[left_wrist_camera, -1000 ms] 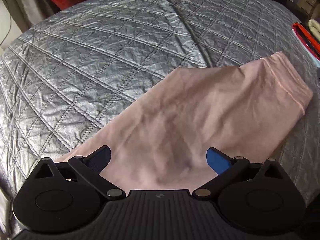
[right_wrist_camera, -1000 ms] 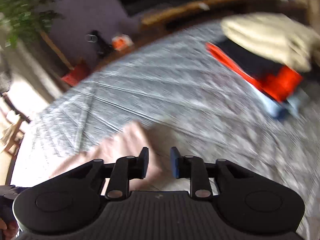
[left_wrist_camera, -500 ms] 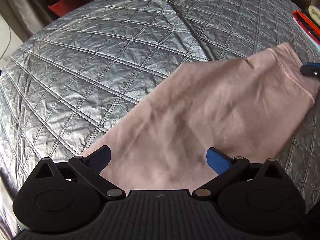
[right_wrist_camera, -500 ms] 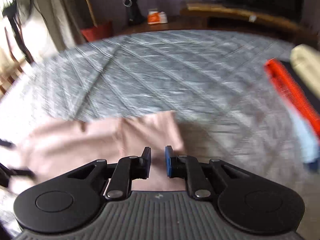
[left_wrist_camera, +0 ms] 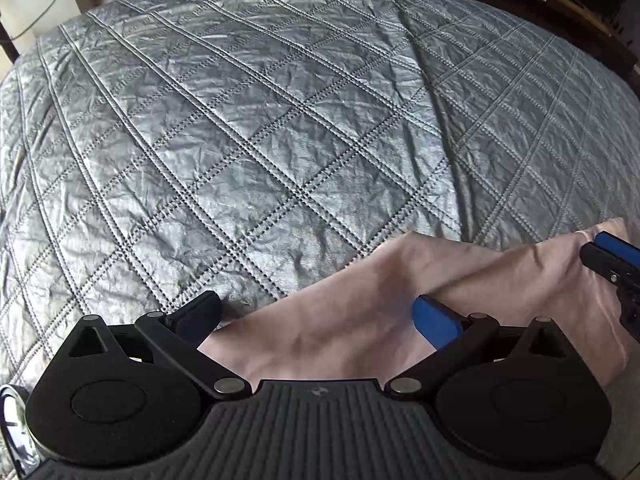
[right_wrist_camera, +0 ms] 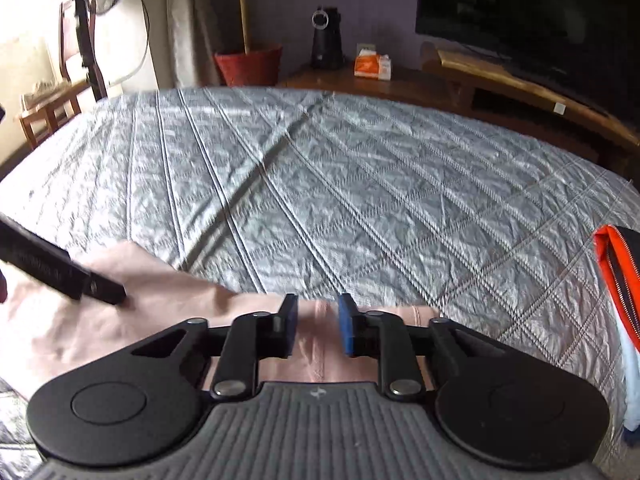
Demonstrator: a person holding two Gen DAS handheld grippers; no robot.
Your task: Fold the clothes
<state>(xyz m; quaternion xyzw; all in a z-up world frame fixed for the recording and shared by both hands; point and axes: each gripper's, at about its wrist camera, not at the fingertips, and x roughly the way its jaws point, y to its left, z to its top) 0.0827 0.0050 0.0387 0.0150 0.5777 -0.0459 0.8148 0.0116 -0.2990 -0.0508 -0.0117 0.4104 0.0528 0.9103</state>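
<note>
On quilt (left_wrist_camera: 280, 128) | left tongs (left_wrist_camera: 316, 316) spread wide | right tongs (right_wrist_camera: 316, 326) closing astride pink garment (right_wrist_camera: 160, 312) — contact unclear

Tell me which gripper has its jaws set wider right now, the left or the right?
The left gripper: its jaws stand wide apart over the pink garment. The right gripper has only a narrow gap, closing around the garment's hem.

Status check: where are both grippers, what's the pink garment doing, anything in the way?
Left gripper wide open over the pink garment. Right gripper closing, cloth between its pads, not pinched yet. Garment rumpled on the grey quilt. Nothing blocking; orange-trimmed pile lies aside.
</note>
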